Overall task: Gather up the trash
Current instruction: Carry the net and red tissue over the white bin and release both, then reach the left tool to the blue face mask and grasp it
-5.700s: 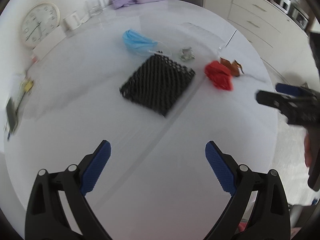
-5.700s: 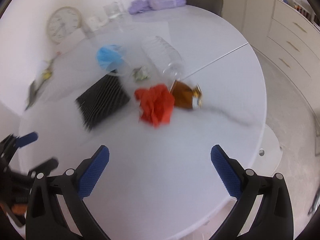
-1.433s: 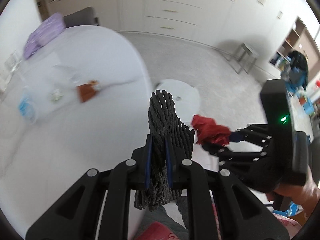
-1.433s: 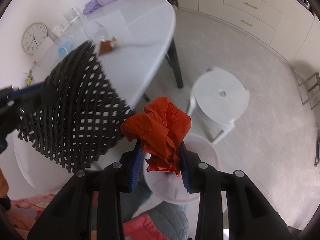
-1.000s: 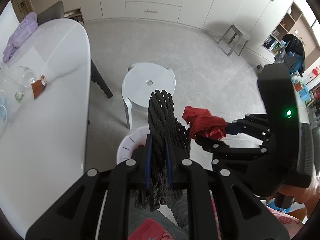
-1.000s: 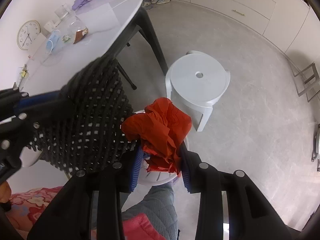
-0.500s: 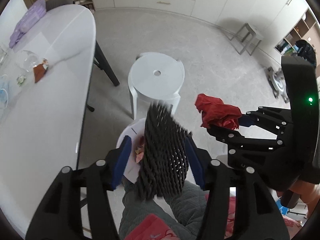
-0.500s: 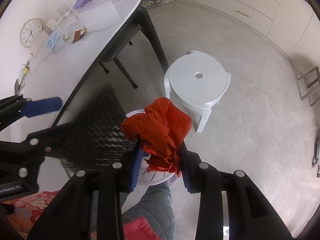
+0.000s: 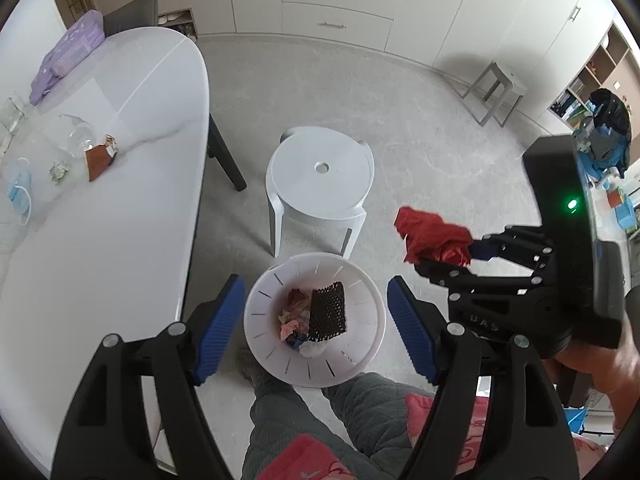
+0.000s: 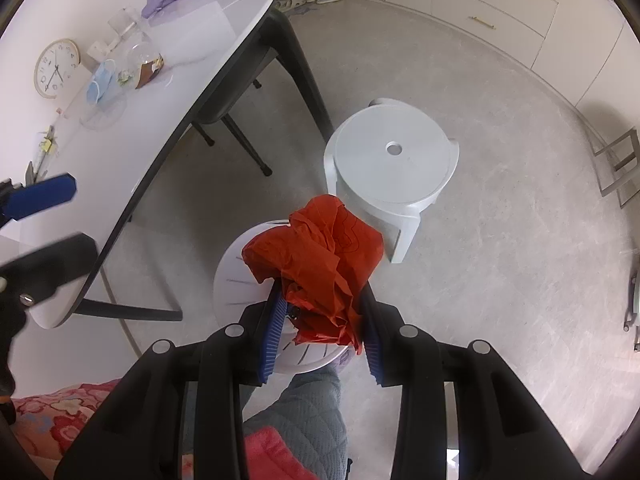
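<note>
A white slotted waste bin [image 9: 276, 280] stands on the floor below me; its rim also shows in the right wrist view as the bin [image 10: 232, 276]. The black foam net [image 9: 328, 312] lies inside it among crumpled scraps. My left gripper [image 9: 314, 322] hangs above the bin, its jaws opening, nothing between them. My right gripper [image 10: 322, 320] is shut on the crumpled red wrapper [image 10: 320, 248], held above the bin's right side; the left wrist view shows the wrapper [image 9: 432, 236] too. On the white table [image 9: 100, 220] lie a blue face mask [image 9: 20, 192], a brown wrapper [image 9: 98, 158], a small crumpled scrap [image 9: 58, 170] and a clear bottle [image 9: 80, 136].
A white plastic stool [image 9: 320, 176] stands just beyond the bin. The table's dark leg [image 10: 304, 80] and a chair [image 10: 232, 100] under it are to the left. A person's knees [image 9: 320, 408] are below the bin. Cabinets [image 9: 336, 4] line the far wall. A clock [image 10: 56, 68] leans by the table.
My left gripper opened and the black foam net dropped from it into the bin. The right gripper kept its hold on the red wrapper without moving.
</note>
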`<state>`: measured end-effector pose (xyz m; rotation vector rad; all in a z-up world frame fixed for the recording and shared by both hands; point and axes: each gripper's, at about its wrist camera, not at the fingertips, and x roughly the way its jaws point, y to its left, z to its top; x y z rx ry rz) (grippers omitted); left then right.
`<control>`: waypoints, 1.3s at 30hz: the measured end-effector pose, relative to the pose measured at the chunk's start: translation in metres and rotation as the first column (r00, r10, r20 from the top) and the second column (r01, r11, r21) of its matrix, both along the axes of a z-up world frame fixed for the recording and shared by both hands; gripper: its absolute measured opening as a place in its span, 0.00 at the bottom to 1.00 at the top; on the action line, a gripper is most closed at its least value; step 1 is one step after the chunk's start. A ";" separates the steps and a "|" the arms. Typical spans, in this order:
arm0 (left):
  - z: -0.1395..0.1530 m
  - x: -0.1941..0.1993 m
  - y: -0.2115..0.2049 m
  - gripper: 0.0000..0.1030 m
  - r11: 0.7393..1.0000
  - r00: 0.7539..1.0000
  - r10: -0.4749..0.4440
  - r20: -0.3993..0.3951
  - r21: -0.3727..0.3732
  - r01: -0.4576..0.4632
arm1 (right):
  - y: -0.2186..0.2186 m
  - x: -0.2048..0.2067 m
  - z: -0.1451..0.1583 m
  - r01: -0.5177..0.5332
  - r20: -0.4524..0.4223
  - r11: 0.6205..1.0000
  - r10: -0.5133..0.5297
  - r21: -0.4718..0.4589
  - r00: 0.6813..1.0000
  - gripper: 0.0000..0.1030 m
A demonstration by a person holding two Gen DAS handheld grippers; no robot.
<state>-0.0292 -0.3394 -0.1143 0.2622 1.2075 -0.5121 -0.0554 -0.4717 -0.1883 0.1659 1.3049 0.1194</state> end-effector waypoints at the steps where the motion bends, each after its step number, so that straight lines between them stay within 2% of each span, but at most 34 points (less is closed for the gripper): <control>1: 0.003 0.001 0.002 0.70 1.000 1.000 0.003 0.002 -0.001 -0.003 | 0.001 0.000 -0.001 -0.002 -0.004 1.000 0.002 0.003 1.000 0.36; 4: 0.009 0.001 0.007 0.75 1.000 1.000 0.019 0.011 -0.002 -0.018 | 0.007 0.002 -0.006 -0.025 -0.019 1.000 0.025 0.010 0.999 0.36; 9: 0.015 0.004 0.018 0.78 0.999 0.999 0.041 0.020 -0.004 -0.041 | 0.023 0.002 -0.017 -0.076 -0.055 0.997 0.077 0.028 0.996 0.38; 11: 0.016 0.005 0.023 0.79 0.999 0.999 0.050 0.020 -0.001 -0.050 | 0.031 0.004 -0.022 -0.108 -0.086 0.993 0.111 0.044 0.990 0.51; 13: 0.016 0.007 0.027 0.79 0.998 0.998 0.058 0.021 0.002 -0.058 | 0.038 0.006 -0.027 -0.121 -0.117 0.992 0.125 0.037 0.985 0.86; 15: 0.017 0.009 0.032 0.80 0.998 0.998 0.065 0.018 0.006 -0.065 | 0.042 0.007 -0.028 -0.117 -0.124 0.993 0.117 0.011 0.985 0.92; 24: 0.021 0.019 0.053 0.85 0.996 0.996 0.090 0.019 0.001 -0.090 | 0.044 0.020 -0.009 -0.033 -0.089 0.999 0.030 -0.033 0.996 0.97; 39: 0.030 0.039 0.088 0.87 0.994 0.993 0.111 0.038 -0.003 -0.111 | 0.075 0.054 0.028 -0.021 0.004 0.998 0.021 -0.055 1.000 0.97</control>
